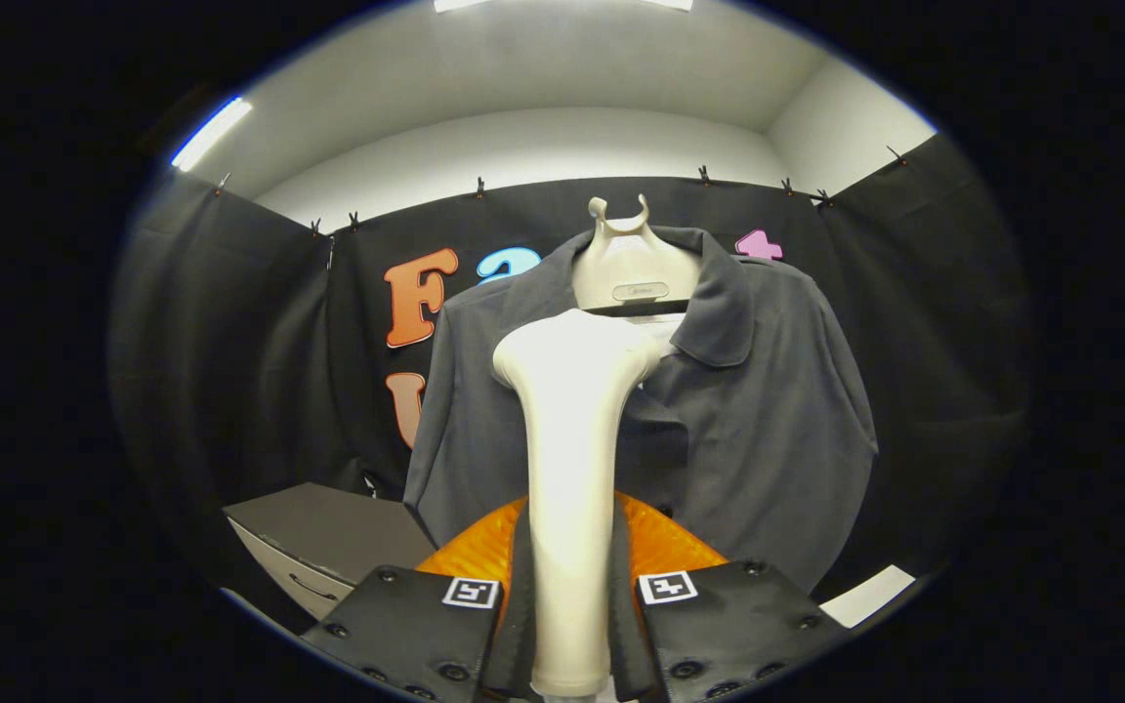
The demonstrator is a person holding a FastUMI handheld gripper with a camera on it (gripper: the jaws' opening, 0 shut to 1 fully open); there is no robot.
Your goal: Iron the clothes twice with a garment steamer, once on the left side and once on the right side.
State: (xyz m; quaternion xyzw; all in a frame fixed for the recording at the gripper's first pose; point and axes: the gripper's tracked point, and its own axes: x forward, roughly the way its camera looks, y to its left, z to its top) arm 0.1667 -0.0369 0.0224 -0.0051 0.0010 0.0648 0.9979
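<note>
The gripper (pixel 570 586) is closed on one garment steamer (pixel 572 469), both fingers (pixel 406 625) pressing against the sides of its handle. The steamer is a smooth cream-white wand: a long, straight handle rising from between the fingers and widening at the top into a broad, rounded head. That head stands just in front of the chest of a single dark grey jacket (pixel 758 410), near its left lapel and below the collar. The jacket has a fold-down collar, hangs open at the front, and its sleeves fall straight down on both sides. It hangs on one pale hanger stand (pixel 633 264) with a forked tip at the top and a dark bar across its lower part. Behind the handle, low down, there is an orange ribbed surface (pixel 665 542) showing on both sides of it. To the left of the jacket sits one grey cabinet (pixel 328 537) with a pale drawer front and a dark handle. A row of small black clips (pixel 704 176) holds the booth's cloth along its top edge.
</note>
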